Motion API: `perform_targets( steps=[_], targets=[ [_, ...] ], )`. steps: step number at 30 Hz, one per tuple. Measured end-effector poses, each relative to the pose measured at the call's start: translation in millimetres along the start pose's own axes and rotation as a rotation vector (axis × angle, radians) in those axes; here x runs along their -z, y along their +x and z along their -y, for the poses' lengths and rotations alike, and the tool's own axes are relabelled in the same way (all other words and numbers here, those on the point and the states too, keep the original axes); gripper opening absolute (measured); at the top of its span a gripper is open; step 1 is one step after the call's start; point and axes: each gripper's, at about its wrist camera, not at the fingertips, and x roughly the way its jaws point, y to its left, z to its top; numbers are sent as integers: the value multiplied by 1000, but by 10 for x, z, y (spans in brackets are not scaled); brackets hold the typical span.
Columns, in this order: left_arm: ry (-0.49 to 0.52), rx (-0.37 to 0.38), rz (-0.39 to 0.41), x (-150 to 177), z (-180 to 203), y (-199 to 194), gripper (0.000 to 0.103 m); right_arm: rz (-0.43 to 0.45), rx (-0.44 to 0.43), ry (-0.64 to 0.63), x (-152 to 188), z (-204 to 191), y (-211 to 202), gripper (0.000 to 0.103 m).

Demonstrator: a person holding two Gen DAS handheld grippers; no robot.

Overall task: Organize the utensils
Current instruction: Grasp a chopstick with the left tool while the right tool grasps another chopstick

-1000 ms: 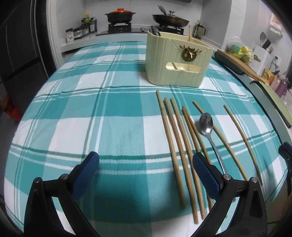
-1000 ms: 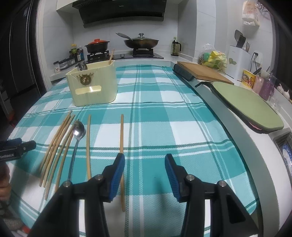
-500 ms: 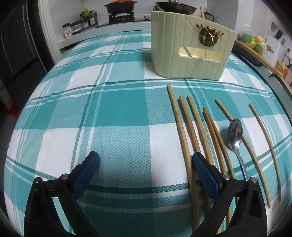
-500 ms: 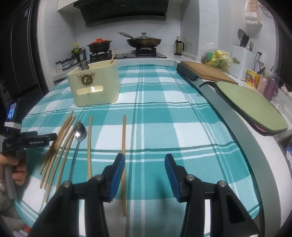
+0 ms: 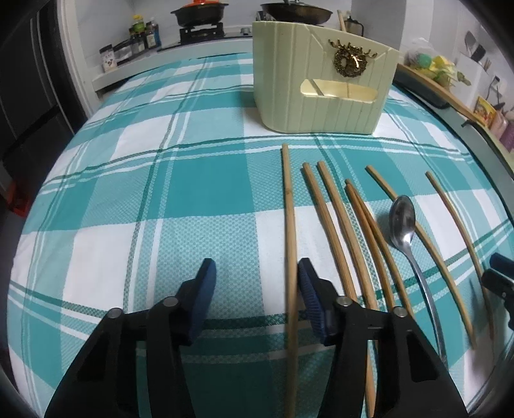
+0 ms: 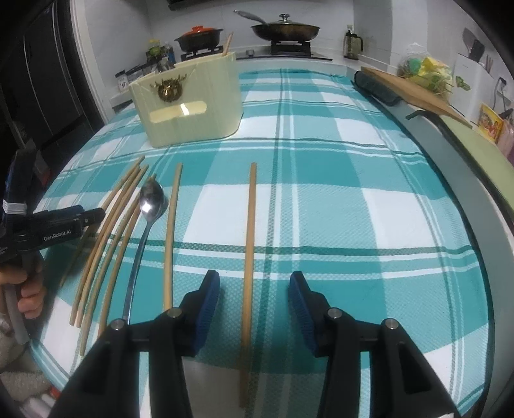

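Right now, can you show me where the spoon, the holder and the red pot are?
spoon (image 5: 402,216), left wrist view, on its bowl.
holder (image 6: 189,96), right wrist view, on its front wall.
red pot (image 6: 199,30), right wrist view, on its lid.

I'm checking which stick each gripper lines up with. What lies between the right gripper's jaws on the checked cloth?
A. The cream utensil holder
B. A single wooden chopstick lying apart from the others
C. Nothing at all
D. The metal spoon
B: in the right wrist view one lone chopstick runs between the jaws of the right gripper, with neither pad touching it; the spoon lies further left and the utensil holder stands far back.
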Motion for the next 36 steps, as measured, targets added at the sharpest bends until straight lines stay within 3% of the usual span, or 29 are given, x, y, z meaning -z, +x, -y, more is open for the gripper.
perform_targets(
  steps=[1, 3, 4, 6, 12, 13, 15, 17, 23, 34, 35, 36],
  targets=[
    [19, -7, 4, 23, 29, -25, 32, -7, 0, -14, 0, -35, 38, 43],
    [49, -14, 7, 74, 65, -67, 7, -30, 7, -43, -2, -104, 139, 31],
    [57, -12, 6, 106, 74, -85, 7, -43, 5, -51, -6, -123, 181, 23],
    [61, -7, 6, 168, 52, -131, 6, -34, 28, -77, -12, -178, 213, 22],
    [52, 41, -41, 322, -42, -290, 11, -48, 22, -86, -74, -165, 241, 20],
    [53, 54, -49, 312, -56, -300, 15, -53, 19, -88, -84, -157, 244, 20],
    [56, 62, -49, 264, -80, -305, 40, -67, 10, -97, -110, -146, 256, 20],
    [62, 60, -51, 189, -103, -282, 47, -84, 2, -106, -149, -145, 275, 21],
    [80, 79, -123, -77, -159, 20, 47, -146, -54, -77, -345, -69, 392, 21],
    [145, 98, -175, -537, -79, 338, 46, -185, -75, -62, -969, -59, 835, 21],
    [140, 101, -179, -561, -78, 355, 43, -181, -77, -55, -1033, -59, 873, 21],
    [138, 100, -177, -578, -76, 362, 32, -185, -76, -51, -1090, -65, 917, 21]
  ],
)
